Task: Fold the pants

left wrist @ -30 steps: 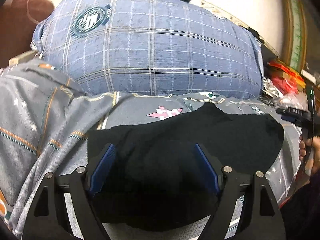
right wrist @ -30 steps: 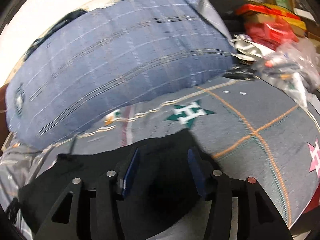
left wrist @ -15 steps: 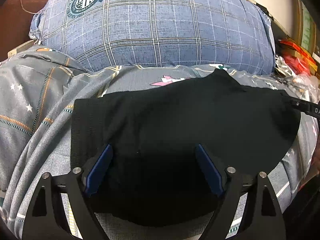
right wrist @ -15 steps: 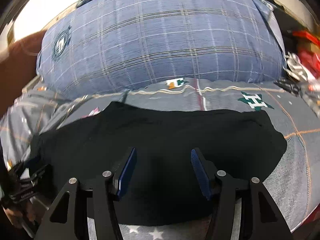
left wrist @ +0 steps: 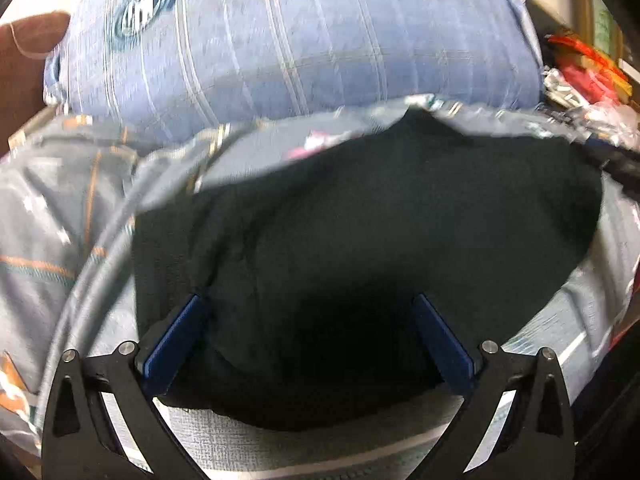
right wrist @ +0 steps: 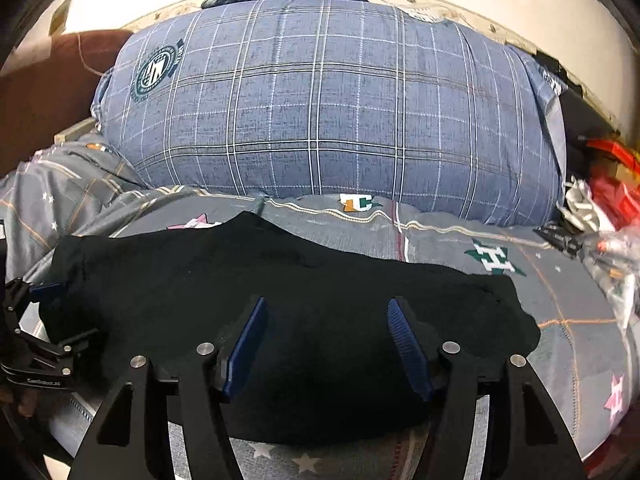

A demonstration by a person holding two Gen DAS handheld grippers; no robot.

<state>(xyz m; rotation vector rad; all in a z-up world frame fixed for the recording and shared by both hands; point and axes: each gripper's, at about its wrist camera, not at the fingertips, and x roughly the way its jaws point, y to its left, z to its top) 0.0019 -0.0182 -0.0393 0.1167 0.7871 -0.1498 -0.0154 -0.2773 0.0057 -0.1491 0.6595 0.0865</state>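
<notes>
The black pants (right wrist: 320, 280) lie folded into a flat dark slab on the grey patterned bedsheet (right wrist: 560, 300), in front of the pillow. My left gripper (left wrist: 307, 300) hovers over the pants' near left part; its jaws are opening wide, and its blue pads (left wrist: 176, 340) press on nothing. That gripper also shows at the left edge of the right wrist view, the left gripper (right wrist: 64, 312) at the pants' left end. My right gripper (right wrist: 327, 301) is over the middle of the near edge, its jaws opening with only flat cloth below them.
A big blue plaid pillow (right wrist: 340, 112) lies across the back. Red packets and plastic bags (right wrist: 608, 184) clutter the right side. A brown cushion (right wrist: 44, 92) sits at the far left. The sheet is rumpled into folds (left wrist: 60, 220) on the left.
The left jaws have spread wider over the pants. The right gripper has swung left from the pants' right end to their middle, and its jaws have widened a little.
</notes>
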